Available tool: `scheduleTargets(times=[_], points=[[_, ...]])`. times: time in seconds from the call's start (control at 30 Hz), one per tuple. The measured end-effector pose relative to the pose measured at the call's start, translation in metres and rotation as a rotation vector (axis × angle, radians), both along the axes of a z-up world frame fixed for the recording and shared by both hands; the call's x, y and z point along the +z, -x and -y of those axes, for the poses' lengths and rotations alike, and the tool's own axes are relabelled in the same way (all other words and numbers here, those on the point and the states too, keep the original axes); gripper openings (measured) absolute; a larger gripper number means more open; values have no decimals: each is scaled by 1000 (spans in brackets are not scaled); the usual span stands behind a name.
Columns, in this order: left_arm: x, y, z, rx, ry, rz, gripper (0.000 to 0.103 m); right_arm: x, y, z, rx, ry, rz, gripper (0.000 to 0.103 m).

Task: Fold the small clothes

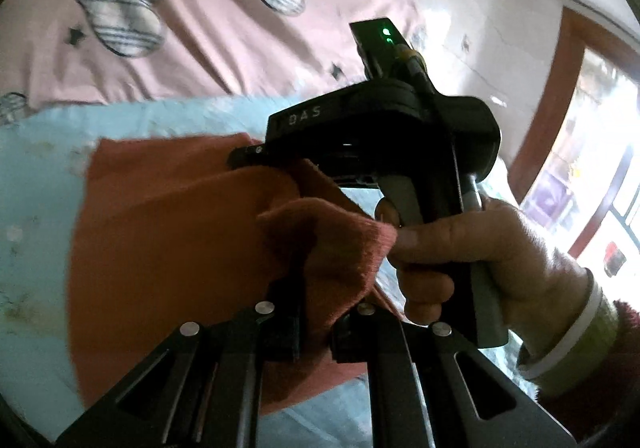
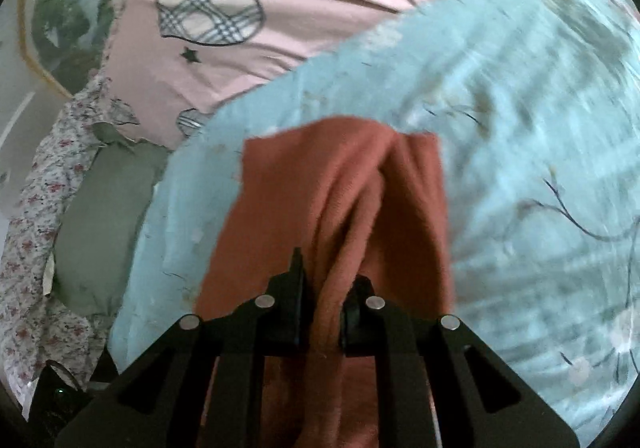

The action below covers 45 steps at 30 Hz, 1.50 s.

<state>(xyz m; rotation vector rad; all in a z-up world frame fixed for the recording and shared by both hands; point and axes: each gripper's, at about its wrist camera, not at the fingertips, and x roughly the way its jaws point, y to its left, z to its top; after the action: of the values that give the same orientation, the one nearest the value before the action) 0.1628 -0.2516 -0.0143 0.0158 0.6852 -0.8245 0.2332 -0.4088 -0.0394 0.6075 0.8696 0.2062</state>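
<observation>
A small rust-orange knit garment [image 1: 168, 232] lies on a light blue floral cover [image 1: 36, 183]. My left gripper [image 1: 316, 312] is shut on a bunched edge of the garment and holds it up. The right gripper's body [image 1: 384, 135] shows in the left wrist view, held by a hand [image 1: 472, 248], with its tip at the garment's far edge. In the right wrist view my right gripper [image 2: 326, 312] is shut on a gathered fold of the same garment [image 2: 352, 199], which hangs forward from the jaws over the blue cover [image 2: 520, 127].
A pink quilt with plaid hearts [image 1: 200, 27] [image 2: 260, 7] lies behind the blue cover. A floral cloth and a grey-green pillow [image 2: 96, 224] sit to the left in the right wrist view. A wood-framed window [image 1: 580, 167] is at the right.
</observation>
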Motion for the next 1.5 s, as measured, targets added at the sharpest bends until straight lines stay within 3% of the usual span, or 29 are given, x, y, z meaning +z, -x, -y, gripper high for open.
scheduleTargets(times=[0.13, 0.27, 0.43, 0.57, 0.6, 0.73, 0.8, 0.87, 1.03, 1.33, 1.4, 1.5], points=[[-19, 2, 17, -23, -44, -34, 8, -1, 4, 3, -2, 17, 21, 14], [-21, 1, 21, -36, -53, -34, 9, -19, 2, 2, -9, 48, -18, 15], [-32, -9, 21, -54, -62, -105, 15, -15, 19, 12, -66, 36, 0, 30], [-29, -1, 6, -55, -56, -121, 39, -1, 47, 21, -127, 52, 51, 62], [-27, 2, -2, -49, -55, -123, 45, 0, 53, 23, -135, 48, 56, 67], [-17, 12, -43, -4, -22, -131, 61, -6, 65, 24, -135, 4, 29, 69], [-11, 10, -65, 45, -16, -121, 76, -10, 66, 21, -123, -11, 16, 70], [-8, 3, -86, 108, -14, -122, 84, -14, 63, 17, -108, -16, 4, 70], [-14, -46, -119, 213, 4, -218, 84, -22, 50, 12, -84, -47, -18, 72], [-62, -128, -126, 230, 89, -445, 82, -40, 23, 2, -22, -84, -58, 71], [-71, -139, -121, 211, 117, -464, 71, -41, 19, -4, -2, -80, -79, 44], [-76, -146, -115, 196, 141, -473, 47, -35, 22, -11, -15, -89, -69, 32]])
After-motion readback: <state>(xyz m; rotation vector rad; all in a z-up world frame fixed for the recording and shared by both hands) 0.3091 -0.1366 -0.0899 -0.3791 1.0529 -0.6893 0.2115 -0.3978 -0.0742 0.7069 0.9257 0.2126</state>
